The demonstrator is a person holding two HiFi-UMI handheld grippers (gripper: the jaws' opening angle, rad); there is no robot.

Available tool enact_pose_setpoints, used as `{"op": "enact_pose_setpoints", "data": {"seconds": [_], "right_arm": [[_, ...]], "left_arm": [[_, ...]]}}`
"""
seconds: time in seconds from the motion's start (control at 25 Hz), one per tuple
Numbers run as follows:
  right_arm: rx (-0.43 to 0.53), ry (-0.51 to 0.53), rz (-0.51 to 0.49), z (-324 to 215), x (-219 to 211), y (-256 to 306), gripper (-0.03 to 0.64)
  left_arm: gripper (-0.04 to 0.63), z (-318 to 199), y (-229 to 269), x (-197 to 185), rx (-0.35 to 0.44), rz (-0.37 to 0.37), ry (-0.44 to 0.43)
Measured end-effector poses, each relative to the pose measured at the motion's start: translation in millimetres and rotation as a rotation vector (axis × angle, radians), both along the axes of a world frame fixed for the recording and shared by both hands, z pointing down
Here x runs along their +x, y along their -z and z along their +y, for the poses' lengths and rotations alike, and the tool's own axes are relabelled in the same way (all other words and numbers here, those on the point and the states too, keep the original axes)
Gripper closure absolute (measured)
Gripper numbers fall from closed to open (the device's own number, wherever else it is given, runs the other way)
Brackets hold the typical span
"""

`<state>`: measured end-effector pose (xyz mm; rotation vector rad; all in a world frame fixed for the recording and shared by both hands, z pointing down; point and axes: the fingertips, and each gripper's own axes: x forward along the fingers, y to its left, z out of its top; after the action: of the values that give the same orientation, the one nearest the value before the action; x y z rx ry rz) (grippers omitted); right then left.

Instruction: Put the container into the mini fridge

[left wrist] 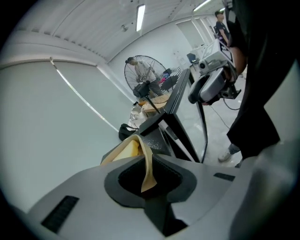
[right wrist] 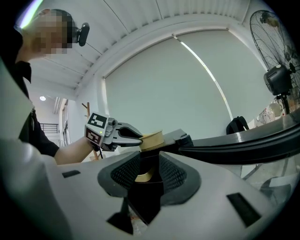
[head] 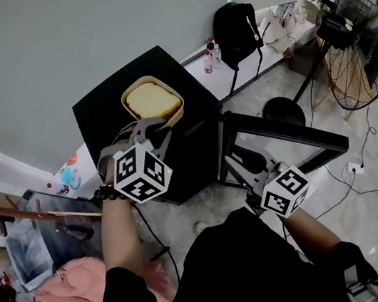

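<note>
Ok, count: two tools, one container (head: 152, 99), one mini fridge (head: 103, 109). Left tool (head: 152, 125) clenched on the container's near rim. Container sits atop the mini fridge, upper centre of head view: tan rounded-rectangle tub, pale yellow inside, upright, long axis roughly upper-left to lower-right. Right tool (head: 242, 166), lower right of centre, grasps the edge of the open door (head: 289, 133).

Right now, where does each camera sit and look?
Head view: on the head, facing down; mini fridge, both arms, left gripper, right gripper.
Left gripper view: rides it, along jaws pinching the container, toward fan; torso at right.
Right gripper view: rides it, along jaws on fridge door; left arm ahead.
All show the container.
</note>
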<state>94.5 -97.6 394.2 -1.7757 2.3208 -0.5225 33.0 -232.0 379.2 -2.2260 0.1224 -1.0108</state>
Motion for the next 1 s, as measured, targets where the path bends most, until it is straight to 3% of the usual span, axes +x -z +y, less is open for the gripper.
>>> {"op": "enact_pose_setpoints", "data": {"seconds": [0.24, 0.32, 0.48, 0.72, 1.0], "right_arm": [[-0.001, 0.070, -0.089, -8.8, -13.0, 3.4, 0.474], [-0.013, 0.136, -0.217, -13.8, -22.7, 3.6, 0.467], [-0.081, 0.257, -0.564, -24.4, -40.1, 5.7, 0.355], [-0.134, 0.322, -0.845, -45.7, -50.1, 5.1, 0.308], [-0.153, 0.417, -0.933, -46.9, -68.5, 7.6, 0.308]], "left_arm": [[0.541, 31.3, 3.8, -14.0, -0.057, 0.019, -0.087], [0.543, 41.5, 5.7, -20.2, -0.070, 0.037, -0.095], [0.543, 70.5, 7.4, -27.7, -0.091, 0.058, -0.123], [0.545, 104.2, 8.5, -40.3, -0.111, 0.080, -0.118], [0.548, 124.4, 6.0, -57.5, -0.134, 0.123, -0.044]]}}
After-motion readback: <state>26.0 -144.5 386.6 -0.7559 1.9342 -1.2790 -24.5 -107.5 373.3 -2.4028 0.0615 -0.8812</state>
